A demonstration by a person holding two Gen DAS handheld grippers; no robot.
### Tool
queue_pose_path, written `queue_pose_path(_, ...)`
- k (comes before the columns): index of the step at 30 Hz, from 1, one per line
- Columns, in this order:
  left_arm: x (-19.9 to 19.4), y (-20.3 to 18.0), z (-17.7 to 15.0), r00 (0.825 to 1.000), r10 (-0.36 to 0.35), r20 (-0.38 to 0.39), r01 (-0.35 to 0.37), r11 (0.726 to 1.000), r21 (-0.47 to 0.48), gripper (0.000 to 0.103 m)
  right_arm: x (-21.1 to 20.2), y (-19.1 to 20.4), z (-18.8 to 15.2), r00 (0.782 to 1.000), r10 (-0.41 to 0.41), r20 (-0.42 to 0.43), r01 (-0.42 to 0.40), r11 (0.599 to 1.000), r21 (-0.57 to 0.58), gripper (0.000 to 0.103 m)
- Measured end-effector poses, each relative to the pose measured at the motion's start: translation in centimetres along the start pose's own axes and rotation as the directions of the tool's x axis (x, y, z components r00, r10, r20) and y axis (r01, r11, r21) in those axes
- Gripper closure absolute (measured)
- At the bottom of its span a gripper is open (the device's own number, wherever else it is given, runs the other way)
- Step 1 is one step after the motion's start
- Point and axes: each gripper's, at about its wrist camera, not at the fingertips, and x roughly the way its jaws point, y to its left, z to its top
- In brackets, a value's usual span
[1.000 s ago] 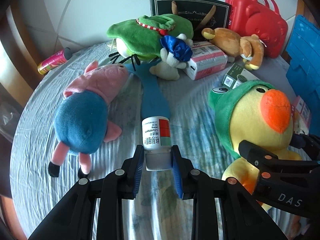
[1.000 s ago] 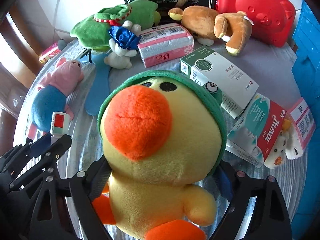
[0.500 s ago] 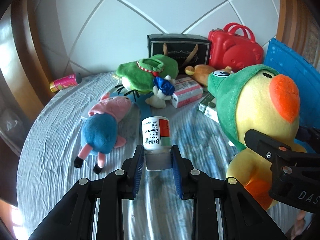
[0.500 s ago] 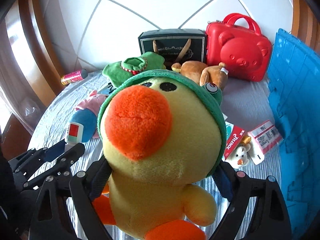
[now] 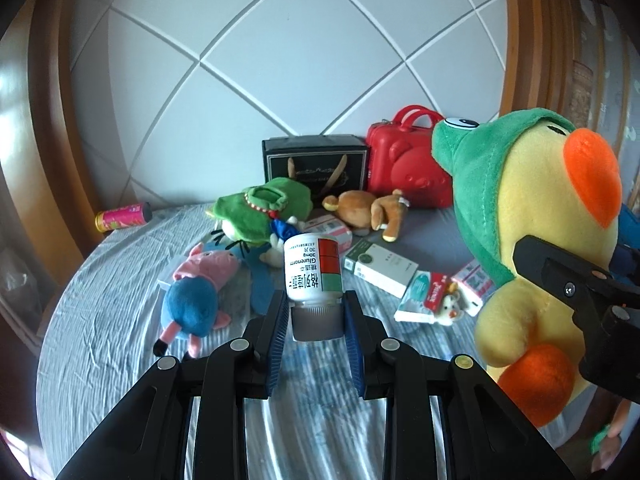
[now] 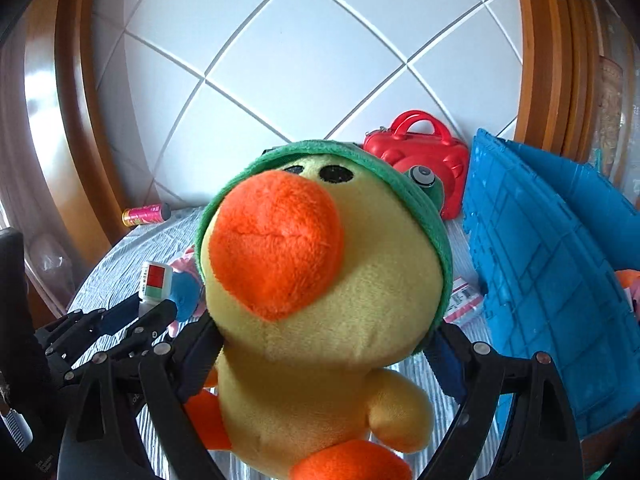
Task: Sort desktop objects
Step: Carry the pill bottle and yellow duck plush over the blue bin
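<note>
— So, what's in your left tool [image 5: 316, 312]?

— A white bottle [image 5: 313, 270], upside down. My blue pads [image 5: 277, 334] are clenched on its grey cap, and the red-and-green label points away from me. It hangs above the surface [image 5: 104, 320], touching nothing else.

— And your right tool [image 6: 320, 356]?

— That one grips the duck [image 6: 316, 300], a yellow plush with an orange beak and a green frog hood. My jaws stand wide, pressing its body from both sides just under the head. It's clear of the surface too, and in the left view it sits close beside the bottle, on the right.

— What lies below?

— On the wrinkled blue cloth: a pig [image 5: 200, 292] in a blue shirt at the left, a green plush [image 5: 260, 210] behind it, a brown bear [image 5: 368, 212] on its back, and some medicine boxes [image 5: 380, 268] near the middle. A pink can [image 5: 122, 216] lies at the far left edge.

— Anything at the back?

— A black bag [image 5: 316, 166] and a red case [image 5: 404, 168] against the white wall. A blue crate [image 6: 532, 272] stands on the right, beside the duck.
</note>
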Motion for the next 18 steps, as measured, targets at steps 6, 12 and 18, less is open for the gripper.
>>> queue_pose_path(6, -1.9, -6.2, 1.6, 0.998, -0.016, 0.062, 0.014, 1.0, 0.023, 0.076, -4.2, -4.8, 1.4, 0.995, -0.023, 0.098, 0.02, 0.999, 0.03, 0.013)
queue_pose_path(12, -3.4, -15.5, 3.4, 0.991, -0.034, 0.127, 0.033, 0.999, 0.012, 0.076, -8.1, -13.2, 2.7, 0.982, -0.046, 0.184, 0.041, 0.999, 0.032, 0.013)
queue_pose_path(18, -4.6, -26.2, 4.7, 0.982, -0.064, 0.177, 0.057, 0.998, 0.041, 0.076, -11.8, -22.8, 3.1, 0.964, -0.083, 0.253, 0.078, 0.996, 0.031, 0.013)
